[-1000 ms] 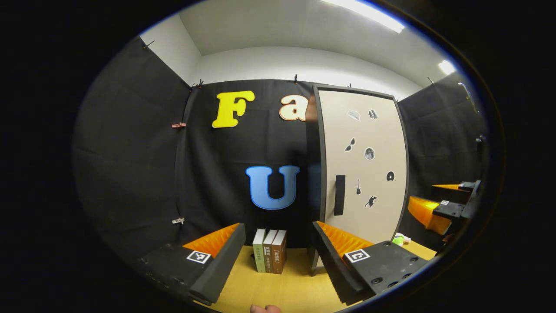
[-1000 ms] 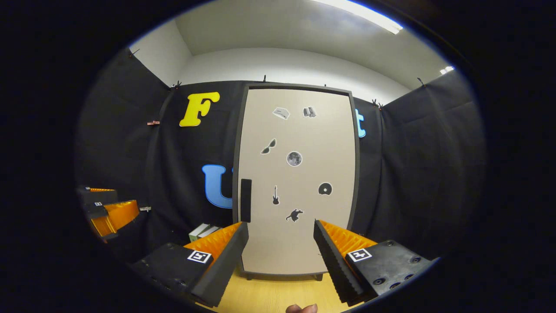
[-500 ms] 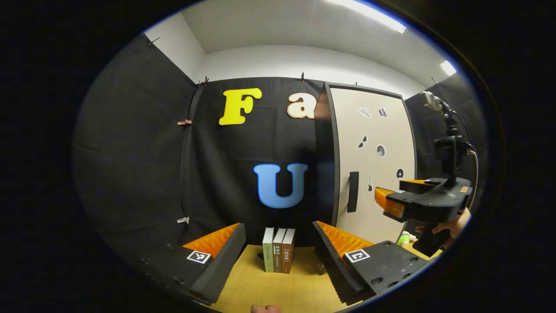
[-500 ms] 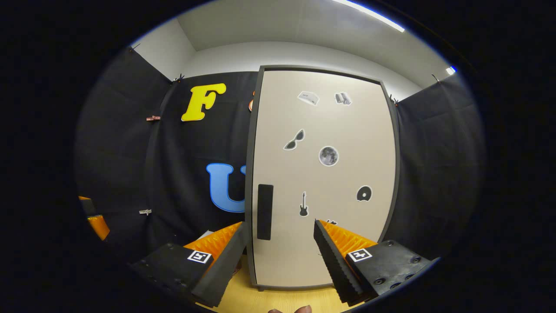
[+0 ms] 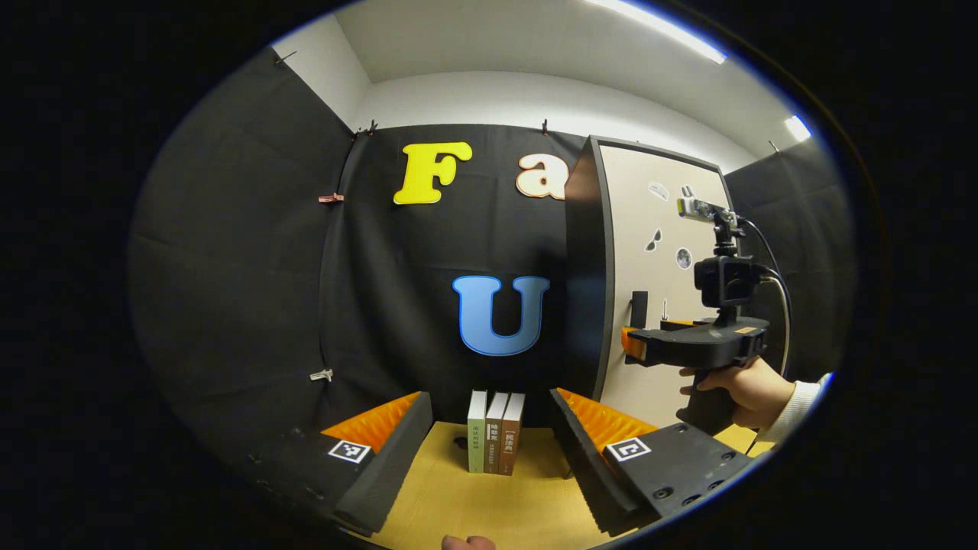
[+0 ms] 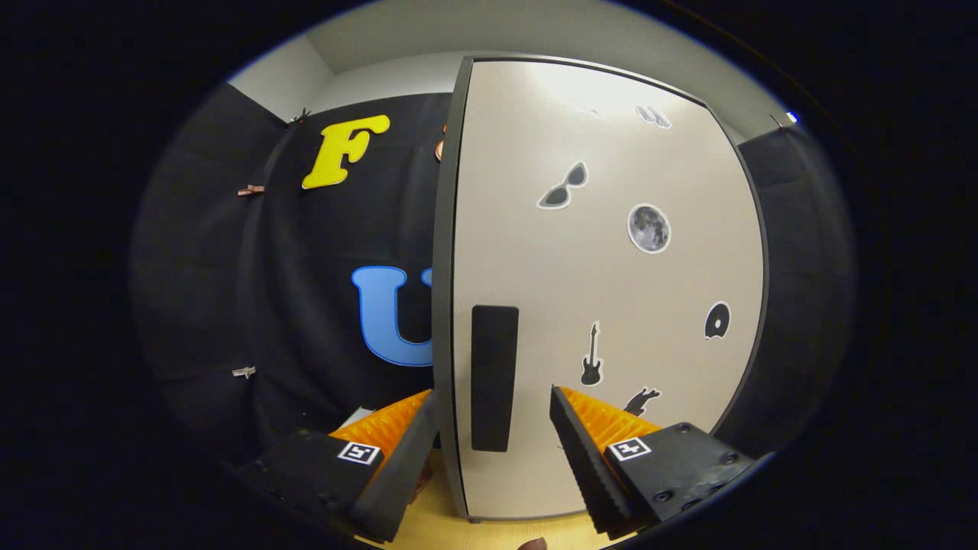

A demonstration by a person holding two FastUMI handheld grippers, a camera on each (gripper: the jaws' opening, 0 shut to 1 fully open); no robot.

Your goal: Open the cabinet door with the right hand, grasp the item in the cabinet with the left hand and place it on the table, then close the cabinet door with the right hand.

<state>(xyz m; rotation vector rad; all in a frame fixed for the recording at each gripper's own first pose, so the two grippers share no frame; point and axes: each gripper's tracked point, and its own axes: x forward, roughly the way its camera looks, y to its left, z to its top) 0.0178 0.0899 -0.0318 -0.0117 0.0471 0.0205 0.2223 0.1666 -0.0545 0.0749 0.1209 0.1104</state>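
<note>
The tall cabinet (image 6: 611, 290) stands shut, its beige door carrying small stickers and a black upright handle (image 6: 494, 378) near the left edge. My right gripper (image 6: 493, 391) is open, close in front of the door, with the handle between its fingers in the right gripper view. In the left gripper view a hand (image 5: 745, 382) holds that right gripper (image 5: 633, 344) up at the handle (image 5: 639, 309). My left gripper (image 5: 489, 395) is open and empty, low over the wooden table (image 5: 451, 508), left of the cabinet (image 5: 657, 367). The closed door hides whatever is inside.
Three upright books (image 5: 495, 431) stand on the table against the black cloth wall, straight ahead of my left gripper and just left of the cabinet's dark side panel (image 5: 584, 290). A strip of table (image 6: 519, 531) shows below the door.
My right gripper has moved forward to the door, so the handle now sits between its fingers. In the left gripper view it has come in from the right up to the handle.
</note>
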